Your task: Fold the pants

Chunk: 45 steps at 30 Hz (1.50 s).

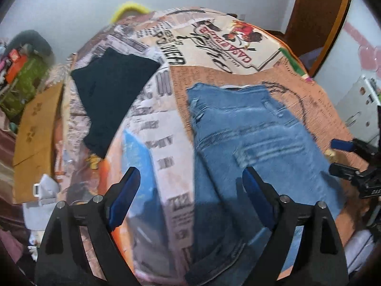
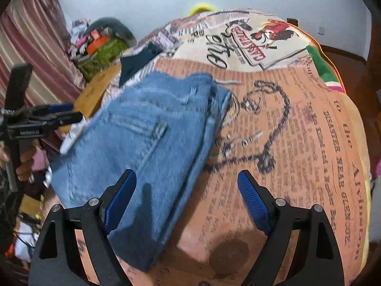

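Nearest in the left wrist view, the left gripper stands wide open with nothing between its blue pads; below the gap lie the printed bedspread and the left edge of the blue jeans. In the right wrist view the right gripper is likewise spread wide and grips nothing: its left pad hangs over the near end of the jeans, its right pad over bare bedspread.

The jeans lie folded into a thick, several-layered bundle on the orange newspaper-print part of the bedspread, with the long side running from near to far. A belt loop and seam show on the top layer (the picture is blurred, so finer detail is lost).

At the right edge of the left view the other gripper's fingers appear, just beside the jeans' right side. In the right view the left gripper shows at the left edge, with a hand on its handle.

Farther off and to the left, a dark folded garment rests on the bedspread, well apart from the jeans. Beyond it stand a brown box and a cluttered pile, then the pale wall.
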Each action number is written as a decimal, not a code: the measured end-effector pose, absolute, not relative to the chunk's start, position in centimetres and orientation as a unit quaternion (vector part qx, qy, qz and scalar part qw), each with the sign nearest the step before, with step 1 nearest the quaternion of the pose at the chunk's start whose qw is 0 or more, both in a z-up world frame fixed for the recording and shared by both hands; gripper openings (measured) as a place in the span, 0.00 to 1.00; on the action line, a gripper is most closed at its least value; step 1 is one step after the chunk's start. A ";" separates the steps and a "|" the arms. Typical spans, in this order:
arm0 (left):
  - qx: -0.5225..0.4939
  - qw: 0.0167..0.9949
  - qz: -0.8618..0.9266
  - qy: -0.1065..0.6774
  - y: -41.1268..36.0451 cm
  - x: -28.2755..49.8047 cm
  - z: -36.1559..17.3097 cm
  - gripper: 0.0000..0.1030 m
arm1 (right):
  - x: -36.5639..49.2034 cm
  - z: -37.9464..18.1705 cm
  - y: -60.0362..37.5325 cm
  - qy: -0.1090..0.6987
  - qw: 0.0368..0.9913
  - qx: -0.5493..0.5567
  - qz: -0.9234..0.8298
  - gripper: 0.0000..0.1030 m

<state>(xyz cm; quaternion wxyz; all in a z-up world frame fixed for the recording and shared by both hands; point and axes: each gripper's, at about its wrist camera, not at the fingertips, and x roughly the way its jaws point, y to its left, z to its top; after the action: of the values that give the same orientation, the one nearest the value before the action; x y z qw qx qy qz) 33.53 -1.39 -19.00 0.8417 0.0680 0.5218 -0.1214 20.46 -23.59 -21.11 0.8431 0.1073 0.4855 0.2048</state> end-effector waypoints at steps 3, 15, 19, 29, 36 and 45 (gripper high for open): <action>0.057 0.816 -0.137 0.559 -2.2 35.7 -20.7 0.86 | 21.9 -21.7 -23.7 0.488 0.836 0.139 0.209 0.82; -0.021 0.751 -0.189 0.632 -2.8 40.6 -25.4 0.88 | 27.1 -26.9 -22.7 0.542 0.763 0.229 0.267 0.85; -0.050 0.738 -0.206 0.641 -2.7 41.4 -26.3 0.83 | 28.1 -27.4 -21.8 0.545 0.753 0.240 0.279 0.82; -0.066 0.738 -0.233 0.630 -3.4 40.8 -25.5 0.52 | 29.1 -27.0 -22.9 0.558 0.734 0.260 0.287 0.33; -0.046 0.776 -0.246 0.580 -2.1 38.6 -22.0 0.39 | 28.6 -22.5 -20.7 0.526 0.777 0.186 0.291 0.22; -0.038 0.859 -0.210 0.466 3.5 37.4 -13.3 0.35 | 31.9 -14.7 -16.2 0.447 0.823 0.150 0.316 0.18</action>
<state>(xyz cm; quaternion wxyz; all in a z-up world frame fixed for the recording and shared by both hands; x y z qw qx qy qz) 37.43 3.50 -13.30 0.8590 -0.0381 0.4656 -0.2096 31.86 -16.20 -14.71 0.8229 0.1503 0.4475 0.3163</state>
